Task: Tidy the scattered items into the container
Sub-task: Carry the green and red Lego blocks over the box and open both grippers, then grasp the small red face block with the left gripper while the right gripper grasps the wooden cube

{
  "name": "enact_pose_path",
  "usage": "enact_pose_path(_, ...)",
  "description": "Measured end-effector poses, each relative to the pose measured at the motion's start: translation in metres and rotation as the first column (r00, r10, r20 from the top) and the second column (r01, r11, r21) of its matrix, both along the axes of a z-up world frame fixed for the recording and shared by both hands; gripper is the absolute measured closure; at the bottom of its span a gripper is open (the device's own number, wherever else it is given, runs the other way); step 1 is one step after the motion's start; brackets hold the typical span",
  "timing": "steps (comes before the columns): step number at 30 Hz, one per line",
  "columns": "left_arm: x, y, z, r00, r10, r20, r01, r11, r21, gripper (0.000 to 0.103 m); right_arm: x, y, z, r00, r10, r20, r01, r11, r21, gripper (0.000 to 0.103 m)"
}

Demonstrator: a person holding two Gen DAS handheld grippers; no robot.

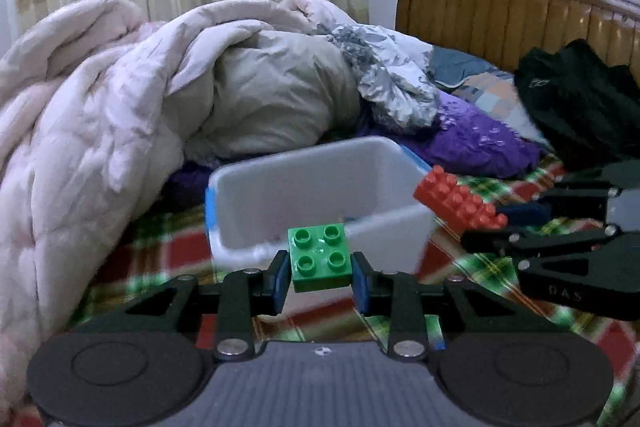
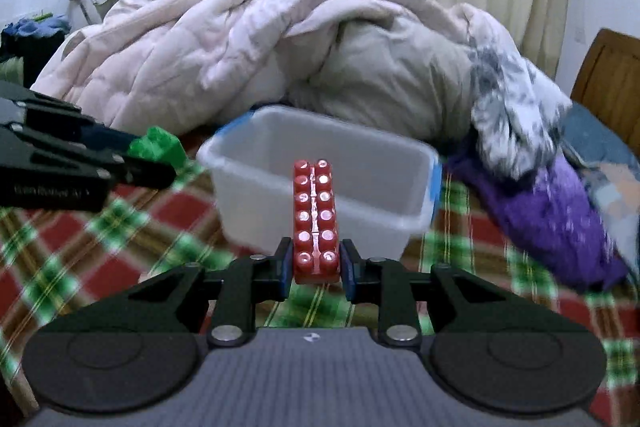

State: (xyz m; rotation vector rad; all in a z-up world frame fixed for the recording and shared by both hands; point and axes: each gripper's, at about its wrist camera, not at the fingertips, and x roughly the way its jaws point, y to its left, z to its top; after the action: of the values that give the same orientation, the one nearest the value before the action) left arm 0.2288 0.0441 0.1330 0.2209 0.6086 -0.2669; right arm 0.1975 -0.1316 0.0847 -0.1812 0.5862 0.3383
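Observation:
My left gripper (image 1: 320,277) is shut on a square green brick (image 1: 321,255) with four studs, held above the plaid bed sheet just in front of the white plastic container (image 1: 256,195). My right gripper (image 2: 316,269) is shut on the near end of a long red brick (image 2: 315,217) that points toward the container (image 2: 360,195). In the left wrist view the red brick (image 1: 458,203) and the right gripper (image 1: 520,223) hang at the container's right side. In the right wrist view the green brick (image 2: 158,147) and the left gripper (image 2: 132,163) hang at its left. Something small lies on the container's floor, blurred.
A heap of pink and beige quilts (image 1: 120,99) rises right behind the container. A purple cloth (image 1: 476,139) and grey-patterned fabric (image 1: 392,83) lie to its right, dark clothing (image 1: 580,99) beyond, below a wooden headboard (image 1: 500,11). The plaid sheet (image 2: 100,259) spreads in front.

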Motion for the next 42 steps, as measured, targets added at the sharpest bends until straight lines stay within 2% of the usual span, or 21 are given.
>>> enact_pose_path(2,0.023,-0.006,-0.003,1.0,0.003,0.013,-0.004,0.999,0.052,0.067,0.02,0.003,0.003,1.0,-0.007,0.015,0.008,1.0,-0.025,0.075)
enact_pose_path(6,0.061,-0.011,-0.011,1.0,-0.001,0.025,-0.002,0.996,0.093,0.067,0.05,0.009,0.002,0.999,0.0,0.043,0.003,0.997,-0.073,0.075)
enact_pose_path(10,0.096,-0.012,-0.025,1.0,-0.008,-0.02,0.009,0.999,0.051,0.067,0.078,0.01,-0.006,0.999,0.002,0.035,0.001,0.996,-0.089,0.075)
enact_pose_path(14,0.119,-0.014,-0.043,0.999,0.001,-0.047,0.002,0.998,0.059,0.067,0.104,0.01,-0.024,1.0,-0.016,0.0,0.016,0.996,-0.083,0.075)
enact_pose_path(17,0.131,-0.011,-0.057,0.996,0.011,-0.087,-0.009,1.0,0.028,0.064,0.116,0.009,-0.038,0.999,-0.033,-0.03,0.03,0.996,-0.08,0.075)
enact_pose_path(19,0.134,-0.008,-0.064,0.996,0.031,-0.085,-0.029,0.999,0.03,0.06,0.119,0.01,-0.045,0.999,-0.033,-0.035,0.03,0.996,-0.085,0.075)
enact_pose_path(21,0.134,-0.002,-0.067,0.995,0.046,-0.084,-0.045,0.999,0.013,0.06,0.12,0.012,-0.05,0.999,-0.037,-0.034,0.034,0.996,-0.086,0.075)
enact_pose_path(24,0.128,0.006,-0.066,0.996,0.063,-0.07,-0.064,0.998,-0.008,0.056,0.121,0.011,-0.052,0.999,-0.038,-0.038,0.036,0.997,-0.064,0.075)
enact_pose_path(26,0.125,0.009,-0.065,0.995,0.07,-0.072,-0.071,0.997,-0.009,0.046,0.12,0.01,-0.051,0.999,-0.042,-0.034,0.04,0.998,-0.054,0.074)
enact_pose_path(27,0.125,0.01,-0.065,0.994,0.072,-0.076,-0.073,0.997,0.0,0.044,0.118,0.01,-0.05,0.999,-0.041,-0.033,0.039,0.998,-0.051,0.074)
enact_pose_path(30,0.115,0.01,-0.059,0.995,0.087,-0.058,-0.085,0.996,0.038,0.044,0.112,0.012,-0.046,0.999,-0.036,-0.028,0.035,0.998,-0.054,0.07)
enact_pose_path(32,0.102,0.012,-0.051,0.995,0.093,-0.038,-0.092,0.995,0.031,0.044,0.104,0.013,-0.041,1.0,-0.025,-0.018,0.024,0.999,-0.049,0.068)
enact_pose_path(35,0.066,0.014,-0.036,0.995,0.101,0.011,-0.1,0.995,-0.016,0.041,0.084,0.011,-0.034,1.0,-0.005,-0.007,0.004,0.999,-0.036,0.063)
enact_pose_path(37,0.034,0.01,-0.031,0.997,0.066,0.047,-0.065,0.998,-0.027,0.032,0.064,0.007,-0.031,1.0,0.009,-0.001,-0.009,0.999,-0.036,0.061)
enact_pose_path(42,-0.029,-0.009,-0.043,0.997,-0.058,0.044,0.056,0.998,0.039,0.031,0.022,-0.004,-0.035,0.999,0.039,-0.008,-0.039,0.997,-0.062,0.06)
